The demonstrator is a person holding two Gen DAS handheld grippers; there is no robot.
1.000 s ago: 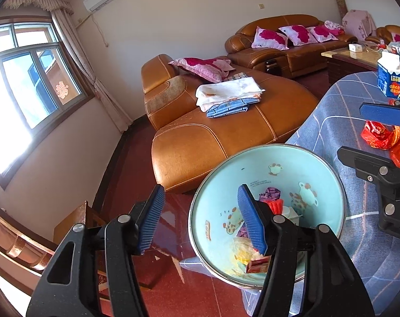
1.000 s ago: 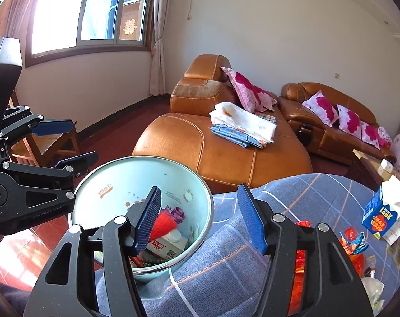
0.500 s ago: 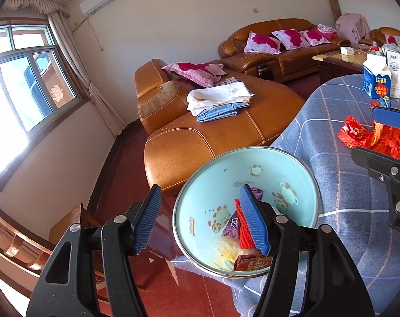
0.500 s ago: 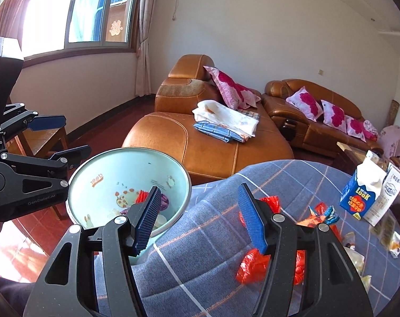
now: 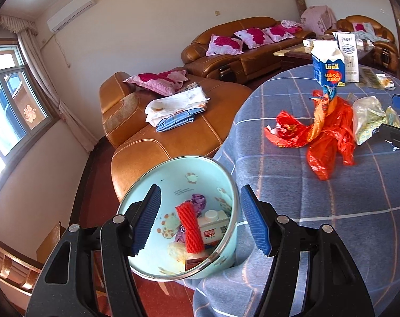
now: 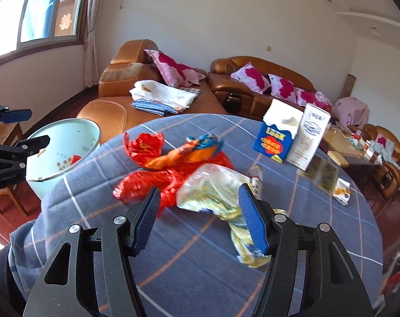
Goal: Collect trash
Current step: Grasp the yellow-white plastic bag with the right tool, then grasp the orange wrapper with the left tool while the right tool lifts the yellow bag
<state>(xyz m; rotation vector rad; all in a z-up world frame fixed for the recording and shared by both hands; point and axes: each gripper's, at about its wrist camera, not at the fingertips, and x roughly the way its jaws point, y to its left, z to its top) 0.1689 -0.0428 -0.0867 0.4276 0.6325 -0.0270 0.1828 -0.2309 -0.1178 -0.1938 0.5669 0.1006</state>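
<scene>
Left gripper (image 5: 200, 219) open, empty, over the trash bin (image 5: 227, 253). Right gripper (image 6: 198, 218) open, empty; clear plastic bag (image 6: 213, 190) lies beyond the bin.

Round table (image 6: 200, 269) under a blue checked cloth (image 5: 332, 211). On it, mid-table: red wrappers (image 5: 324, 134) in a loose heap, a clear bag (image 6: 213, 187) touching them. Far side: 2 cartons (image 6: 276, 138) upright, side by side. Flat packets (image 6: 322, 173) near them. Bin (image 5: 173, 272) at the table's edge.
</scene>
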